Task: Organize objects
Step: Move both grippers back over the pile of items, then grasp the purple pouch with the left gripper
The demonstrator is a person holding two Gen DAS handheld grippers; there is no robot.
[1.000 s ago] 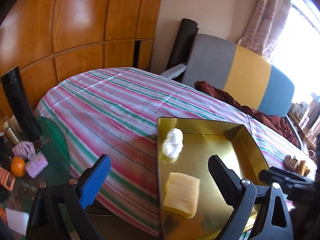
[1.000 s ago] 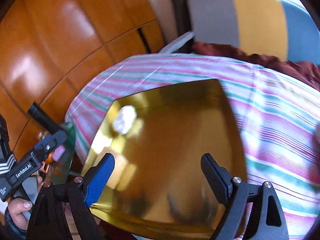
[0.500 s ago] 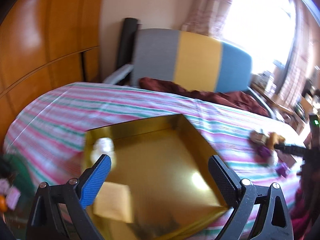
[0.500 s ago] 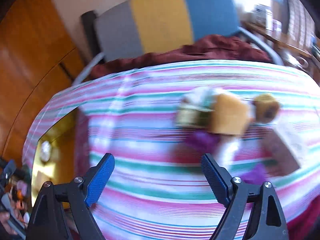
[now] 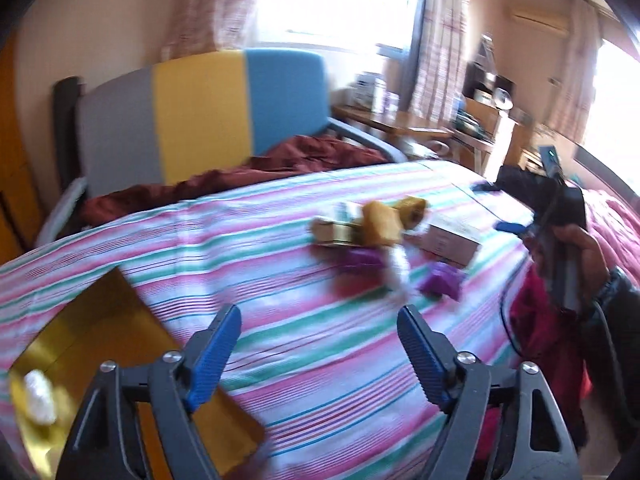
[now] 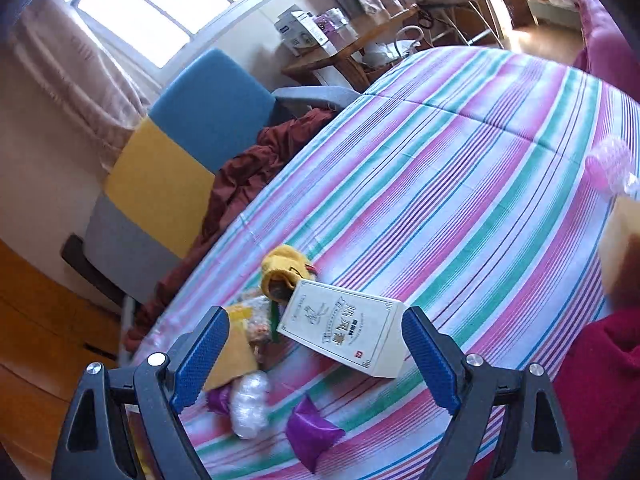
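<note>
A pile of small things lies on the striped bedspread (image 5: pixel 280 280): a white printed box (image 6: pixel 344 332), a yellow sponge (image 6: pixel 236 344), a yellow rolled cloth (image 6: pixel 284 268), purple packets (image 6: pixel 312 436) and a clear-wrapped white wad (image 6: pixel 250 404). My right gripper (image 6: pixel 316 356) hovers open just over the box, touching nothing. In the left wrist view the blurred pile (image 5: pixel 380 232) lies ahead of my left gripper (image 5: pixel 318 356), whose jaws are closing with nothing between them. The gold tray (image 5: pixel 100 340) sits at the lower left with a white wad (image 5: pixel 38 402) inside.
A hand (image 5: pixel 576 248) holds the right gripper at the bed's right side. A grey, yellow and blue chair (image 5: pixel 200 112) with a maroon cloth (image 5: pixel 280 160) stands behind the bed. A pink object (image 6: pixel 610 164) lies at the far right. A cluttered wooden desk (image 6: pixel 360 44) is by the window.
Both views have swung right, away from the gold tray and onto the pile on the bedspread. The left jaws stand narrower than before. The right jaws keep their width.
</note>
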